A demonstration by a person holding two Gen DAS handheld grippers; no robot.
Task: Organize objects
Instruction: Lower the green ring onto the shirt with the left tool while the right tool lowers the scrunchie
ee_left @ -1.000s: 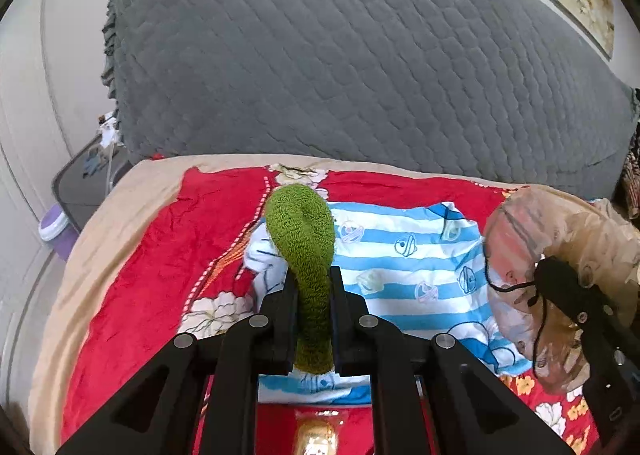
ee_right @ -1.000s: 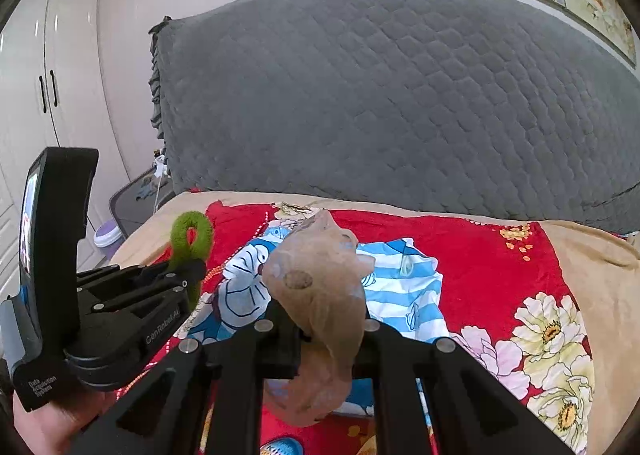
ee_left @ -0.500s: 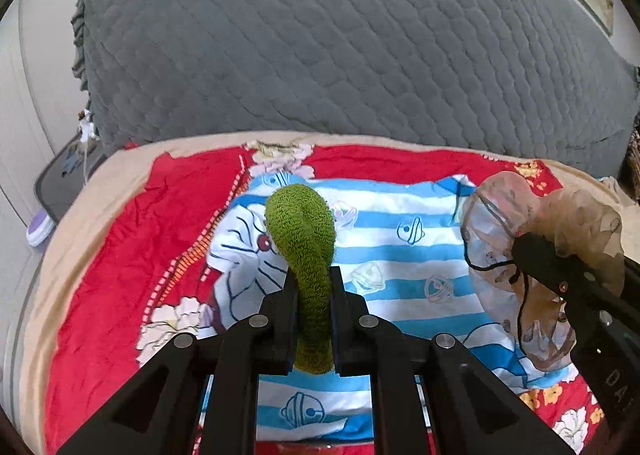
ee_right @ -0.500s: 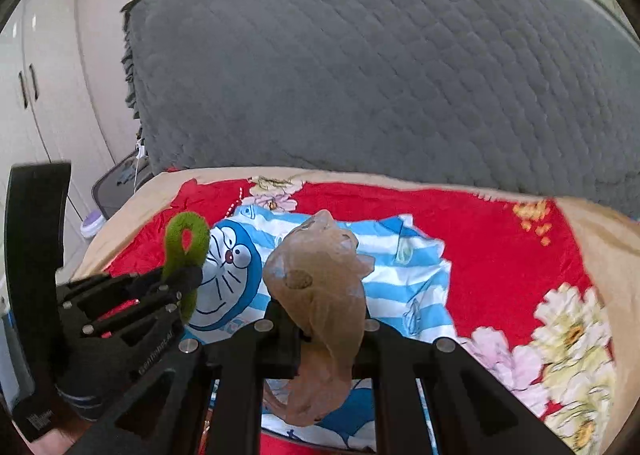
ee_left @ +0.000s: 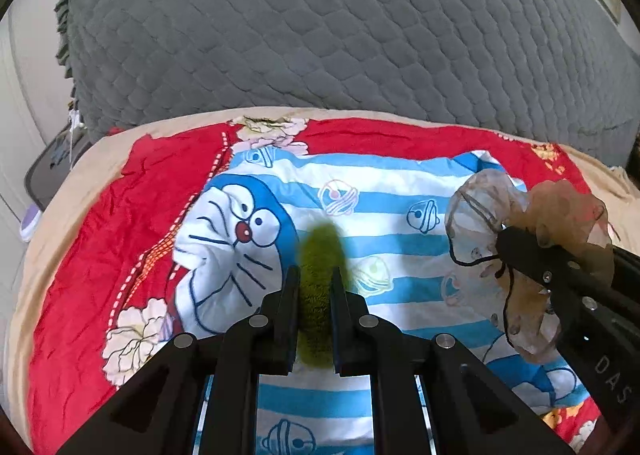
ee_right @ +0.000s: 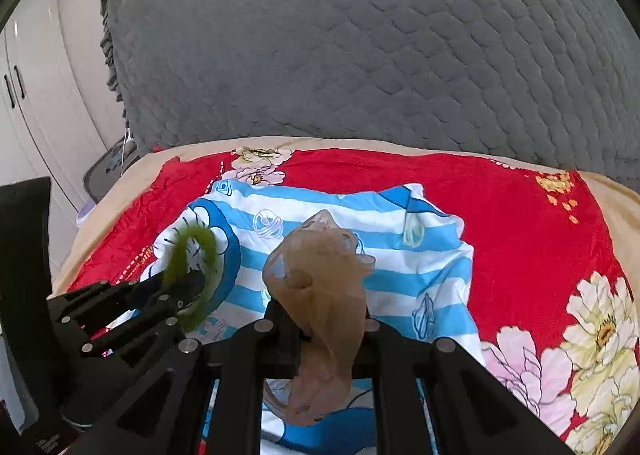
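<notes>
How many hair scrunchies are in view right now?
2: a green scrunchie gripped in the left claw, a sheer tan scrunchie gripped in the right claw. Others may be hidden.

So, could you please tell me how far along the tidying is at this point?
Nothing looks put away yet. In hand: the left claw is shut on a fuzzy green scrunchie, and the right claw is shut on a sheer brown scrunchie, both above the blue striped cartoon cloth on the red floral bedspread. Left: setting both down; no container is visible.
</notes>
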